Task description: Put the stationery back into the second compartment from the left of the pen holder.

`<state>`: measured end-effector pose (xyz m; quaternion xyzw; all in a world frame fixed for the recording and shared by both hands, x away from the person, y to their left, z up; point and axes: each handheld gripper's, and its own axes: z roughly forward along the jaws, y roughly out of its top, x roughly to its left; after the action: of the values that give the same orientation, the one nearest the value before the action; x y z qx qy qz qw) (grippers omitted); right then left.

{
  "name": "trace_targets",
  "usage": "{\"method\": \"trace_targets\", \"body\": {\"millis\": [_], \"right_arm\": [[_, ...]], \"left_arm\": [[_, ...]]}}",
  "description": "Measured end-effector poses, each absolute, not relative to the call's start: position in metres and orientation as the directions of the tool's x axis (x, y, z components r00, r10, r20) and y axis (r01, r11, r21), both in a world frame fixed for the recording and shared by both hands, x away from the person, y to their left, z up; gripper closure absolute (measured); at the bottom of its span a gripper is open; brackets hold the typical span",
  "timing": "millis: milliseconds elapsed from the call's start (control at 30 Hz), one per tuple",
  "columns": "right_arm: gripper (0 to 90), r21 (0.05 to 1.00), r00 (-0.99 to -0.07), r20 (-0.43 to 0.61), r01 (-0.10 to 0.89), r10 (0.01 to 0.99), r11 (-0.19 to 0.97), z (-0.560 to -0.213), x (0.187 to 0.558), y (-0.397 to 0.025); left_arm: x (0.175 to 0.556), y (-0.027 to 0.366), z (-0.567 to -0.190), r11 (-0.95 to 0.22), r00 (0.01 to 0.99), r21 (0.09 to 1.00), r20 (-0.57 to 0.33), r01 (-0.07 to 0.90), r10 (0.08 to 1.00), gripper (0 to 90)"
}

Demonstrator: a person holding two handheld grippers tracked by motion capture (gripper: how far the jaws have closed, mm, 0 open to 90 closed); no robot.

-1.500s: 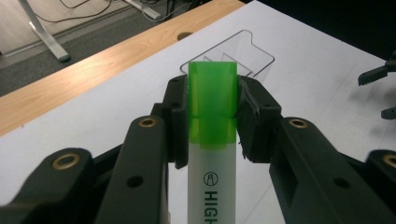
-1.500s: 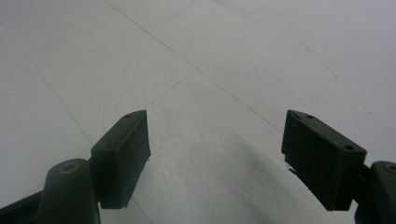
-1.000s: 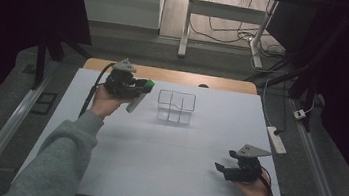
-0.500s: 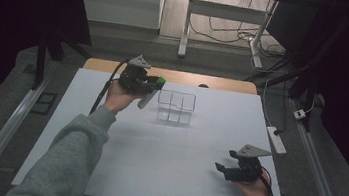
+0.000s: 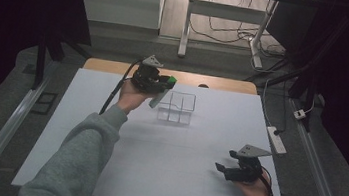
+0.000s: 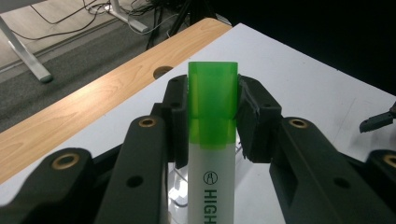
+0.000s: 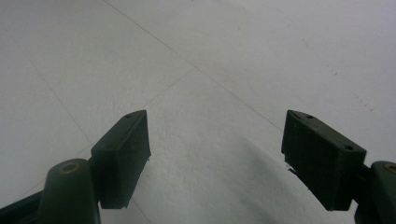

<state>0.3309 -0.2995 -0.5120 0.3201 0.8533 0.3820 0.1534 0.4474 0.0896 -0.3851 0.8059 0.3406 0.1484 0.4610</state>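
High view: near the table's [image 5: 82, 137] far edge, the left gripper [image 5: 156, 83] holds a highlighter [image 5: 162, 90] slanting down beside a clear box [image 5: 176, 107]. Left gripper view: jaws pinch its green cap. Right gripper view: right gripper [image 7: 215, 154] spread, empty.

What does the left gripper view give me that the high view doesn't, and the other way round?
Left gripper view: black lettering starting "HIGH" on the white highlighter with the green cap, and the jaws pressed on that cap.
High view: the whole clear plastic divided box, the right gripper open, low over the white table, and the grey sleeve.
Both: the left gripper gripping the highlighter by the box.
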Motion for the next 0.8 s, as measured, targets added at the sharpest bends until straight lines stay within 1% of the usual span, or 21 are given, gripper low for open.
{"method": "trace_targets", "body": {"millis": [400,800], "right_arm": [[23.0,0.751,-0.747,-0.019,0.428,0.664,0.503,-0.512,0.331,-0.300],[23.1,0.751,-0.747,-0.019,0.428,0.664,0.503,-0.512,0.331,-0.300]], "left_arm": [[0.457,0.077,-0.387,-0.342,0.726,0.844,-0.080,0.414,0.683,66.3],[0.473,0.055,-0.382,-0.350,0.738,0.844,-0.078,0.406,0.670,66.3]]}}
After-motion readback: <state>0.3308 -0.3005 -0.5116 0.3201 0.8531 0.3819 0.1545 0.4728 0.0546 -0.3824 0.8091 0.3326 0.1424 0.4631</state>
